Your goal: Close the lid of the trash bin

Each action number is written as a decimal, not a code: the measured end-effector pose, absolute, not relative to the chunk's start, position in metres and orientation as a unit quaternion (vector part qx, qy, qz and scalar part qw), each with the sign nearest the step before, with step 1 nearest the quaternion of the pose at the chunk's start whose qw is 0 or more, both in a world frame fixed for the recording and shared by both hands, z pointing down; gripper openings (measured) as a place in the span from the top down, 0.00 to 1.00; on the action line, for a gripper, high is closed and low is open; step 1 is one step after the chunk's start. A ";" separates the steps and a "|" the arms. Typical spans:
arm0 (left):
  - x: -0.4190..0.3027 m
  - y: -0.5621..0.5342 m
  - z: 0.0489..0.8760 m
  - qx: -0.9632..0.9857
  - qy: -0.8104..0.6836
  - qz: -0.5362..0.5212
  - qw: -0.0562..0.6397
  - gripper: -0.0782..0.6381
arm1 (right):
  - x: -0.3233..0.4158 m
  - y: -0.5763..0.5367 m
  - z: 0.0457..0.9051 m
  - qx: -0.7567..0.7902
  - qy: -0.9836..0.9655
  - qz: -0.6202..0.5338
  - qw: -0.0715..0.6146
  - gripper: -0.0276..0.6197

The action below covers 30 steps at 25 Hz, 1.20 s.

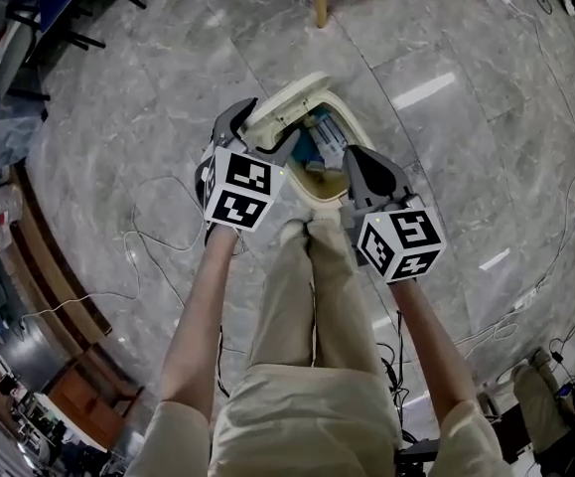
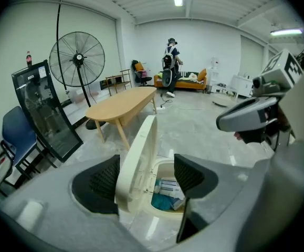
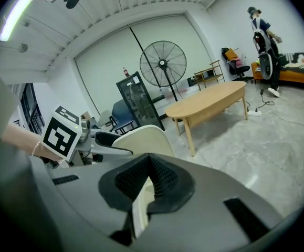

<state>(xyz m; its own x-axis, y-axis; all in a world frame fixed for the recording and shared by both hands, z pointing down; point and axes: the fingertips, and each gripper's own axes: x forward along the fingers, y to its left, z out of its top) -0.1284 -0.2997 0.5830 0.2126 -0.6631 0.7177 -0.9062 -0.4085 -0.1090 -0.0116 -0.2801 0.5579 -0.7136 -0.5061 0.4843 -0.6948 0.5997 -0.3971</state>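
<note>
Plainly, the left gripper (image 2: 146, 164) gapes wide, the upright lid (image 2: 140, 140) between its 2 jaws; its view looks into the trash bin (image 2: 165, 168) by the person's shoes (image 1: 294, 233), onto packets (image 2: 171, 188) the right gripper view hides. The right gripper (image 3: 148, 167) is pinched together, empty.

The trash bin (image 1: 305, 191) stands on the floor (image 1: 446, 167) just ahead of our feet (image 1: 307, 233), its lid (image 1: 287, 105) upright at its left side, between the spread jaws of our left gripper (image 1: 257, 132). Our right gripper (image 1: 359, 162) hangs at the bin's right. Behind the bin we see a table (image 2: 128, 101), with a fan (image 2: 77, 59) left of it.
</note>
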 end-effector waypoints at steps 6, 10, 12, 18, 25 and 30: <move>-0.124 -0.295 0.587 0.769 -0.496 0.381 0.136 0.46 | 0.003 -0.267 0.570 0.373 -0.860 0.306 0.167 0.95; -0.115 -0.288 0.588 0.782 -0.476 0.382 0.126 0.46 | 0.008 -0.254 0.574 0.390 -0.850 0.312 0.168 0.95; -0.112 -0.286 0.589 0.787 -0.469 0.382 0.121 0.46 | 0.010 -0.249 0.575 0.398 -0.846 0.315 0.166 0.95; -0.100 -0.280 0.591 0.794 -0.457 0.383 0.116 0.46 | 0.020 -0.235 0.581 0.422 -0.832 0.322 0.160 0.95; -0.081 -0.265 0.602 0.806 -0.422 0.401 0.107 0.46 | 0.037 -0.215 0.590 0.451 -0.816 0.321 0.166 0.95; -0.067 -0.257 0.610 0.810 -0.407 0.408 0.107 0.46 | 0.052 -0.206 0.600 0.469 -0.804 0.326 0.165 0.95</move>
